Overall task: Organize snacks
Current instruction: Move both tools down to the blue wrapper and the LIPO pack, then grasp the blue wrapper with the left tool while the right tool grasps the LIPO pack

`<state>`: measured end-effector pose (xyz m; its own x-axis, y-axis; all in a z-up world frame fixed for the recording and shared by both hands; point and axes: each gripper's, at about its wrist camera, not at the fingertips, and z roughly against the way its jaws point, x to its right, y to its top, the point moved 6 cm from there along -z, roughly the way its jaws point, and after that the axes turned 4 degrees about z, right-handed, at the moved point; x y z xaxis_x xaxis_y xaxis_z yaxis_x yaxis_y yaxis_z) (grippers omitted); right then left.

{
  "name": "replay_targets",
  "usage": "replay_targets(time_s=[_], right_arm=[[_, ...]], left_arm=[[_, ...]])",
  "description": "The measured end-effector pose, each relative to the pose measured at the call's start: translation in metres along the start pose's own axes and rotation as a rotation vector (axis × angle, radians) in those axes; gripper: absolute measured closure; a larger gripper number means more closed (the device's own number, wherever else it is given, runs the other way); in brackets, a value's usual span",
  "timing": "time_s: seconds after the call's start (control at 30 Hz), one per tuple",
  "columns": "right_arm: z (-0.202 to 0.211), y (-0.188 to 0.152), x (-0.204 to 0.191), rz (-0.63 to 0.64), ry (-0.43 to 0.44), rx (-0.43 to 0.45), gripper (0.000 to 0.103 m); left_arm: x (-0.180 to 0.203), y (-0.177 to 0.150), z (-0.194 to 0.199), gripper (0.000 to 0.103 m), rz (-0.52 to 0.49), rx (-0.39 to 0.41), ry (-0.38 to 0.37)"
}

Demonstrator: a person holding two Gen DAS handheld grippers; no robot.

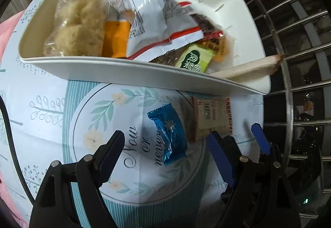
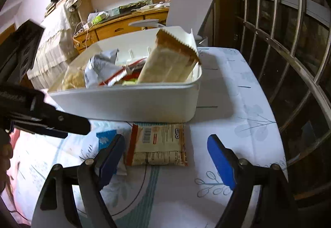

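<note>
Most snacks already lie in the white plastic box [image 1: 132, 75]. Two are left on the table in front of it: a small blue foil packet [image 1: 168, 135] and a beige cracker pack [image 2: 158, 145]. The left gripper [image 1: 165, 157] is spread wide above the blue packet, holding nothing; the right gripper [image 2: 165, 157] stands equally wide before the beige pack. The floral printed tablecloth [image 2: 238, 103] covers the table, beside a metal window grille [image 2: 289, 41].
</note>
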<state>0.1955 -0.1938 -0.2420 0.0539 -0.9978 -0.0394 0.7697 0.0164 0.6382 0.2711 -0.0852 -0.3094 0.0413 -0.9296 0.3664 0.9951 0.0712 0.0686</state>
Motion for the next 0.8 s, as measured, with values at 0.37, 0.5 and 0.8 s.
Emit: replay_targets(time_s=[0.37,0.5,0.8], right_arm=[[-0.026,-0.014,-0.012,0.110,0.007,-0.042,0.021],[-0.030,-0.016,-0.018,0.159,0.008,-0.047,0.021],[-0.038,-0.024,-0.030,0.217,0.021,-0.080,0.021]], left_arm=[[0.005,0.003,-0.039,0.032,-0.020,-0.069,0.149],[0.010,0.000,-0.050,0.039,-0.014,-0.106,0.173],[0.020,0.002,-0.061,0.054,-0.027,-0.102,0.247]])
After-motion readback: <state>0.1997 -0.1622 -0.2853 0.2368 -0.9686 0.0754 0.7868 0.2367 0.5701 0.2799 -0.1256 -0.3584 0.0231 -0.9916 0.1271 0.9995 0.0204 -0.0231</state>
